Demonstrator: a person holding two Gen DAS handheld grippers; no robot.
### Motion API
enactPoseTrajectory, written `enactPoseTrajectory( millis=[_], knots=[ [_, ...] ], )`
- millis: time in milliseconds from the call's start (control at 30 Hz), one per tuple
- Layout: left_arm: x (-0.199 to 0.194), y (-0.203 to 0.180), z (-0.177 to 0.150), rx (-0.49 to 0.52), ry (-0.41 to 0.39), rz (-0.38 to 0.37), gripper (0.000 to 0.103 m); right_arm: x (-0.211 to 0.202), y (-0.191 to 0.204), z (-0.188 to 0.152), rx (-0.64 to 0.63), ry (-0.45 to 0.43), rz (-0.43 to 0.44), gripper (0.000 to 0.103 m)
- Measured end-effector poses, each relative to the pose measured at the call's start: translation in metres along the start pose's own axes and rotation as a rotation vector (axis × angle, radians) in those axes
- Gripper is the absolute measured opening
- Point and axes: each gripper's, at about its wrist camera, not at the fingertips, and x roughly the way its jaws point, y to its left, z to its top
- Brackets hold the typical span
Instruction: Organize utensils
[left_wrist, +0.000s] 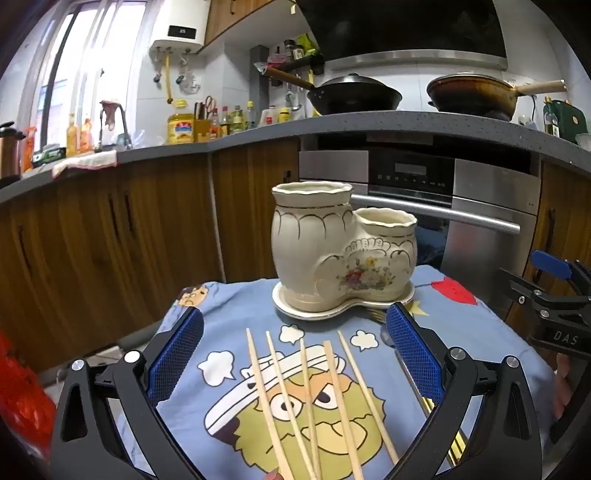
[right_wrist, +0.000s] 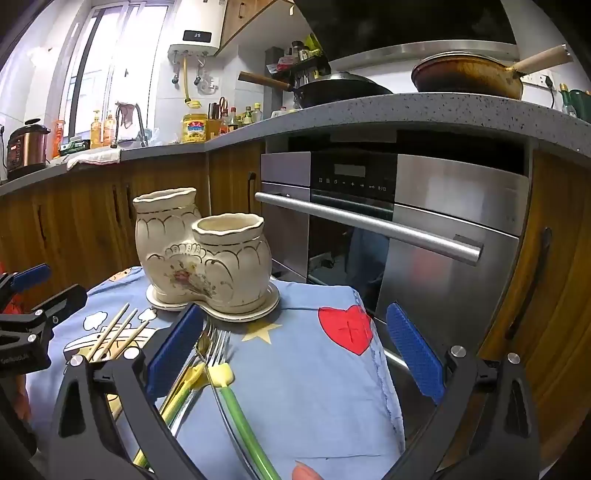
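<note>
Obstacles, my side: ceramic holder (left_wrist: 341, 251) on its saucer at the cloth's (right_wrist: 306, 354) far edge, both mouths clear above. Chopsticks (left_wrist: 306, 398) fanned between my left tongs' (left_wrist: 293, 354) open jaws. Forks (right_wrist: 216, 354) beside my right tongs' (right_wrist: 295, 354) inner finger; bare cloth rightward.

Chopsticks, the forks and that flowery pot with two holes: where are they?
chopsticks (left_wrist: 306, 398), left wrist view, middle of the centre stick's shaft.
forks (right_wrist: 218, 347), right wrist view, on the metal tines.
flowery pot (right_wrist: 207, 258), right wrist view, front wall by the painted flowers.
</note>
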Motion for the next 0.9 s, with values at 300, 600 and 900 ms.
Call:
enactPoseTrajectory(
  millis=[300,600,900],
  knots=[
    [0.0057,-0.0034,-0.0046,-0.008,0.008,-0.01,0.098,-0.0003,-0.0007,0.0004,-0.009,-0.014,0.0,0.098],
    [0.0045,-0.0003,-0.0031,-0.012,0.014,-0.013,0.098,0.0016,0.0,-0.0007,-0.01,-0.001,-0.001,0.098],
    [0.0058,-0.0018,-0.0041,-0.005,0.015,-0.013,0.098,0.0032,0.0,-0.0018,-0.009,0.001,-0.003,0.098]
  ],
)
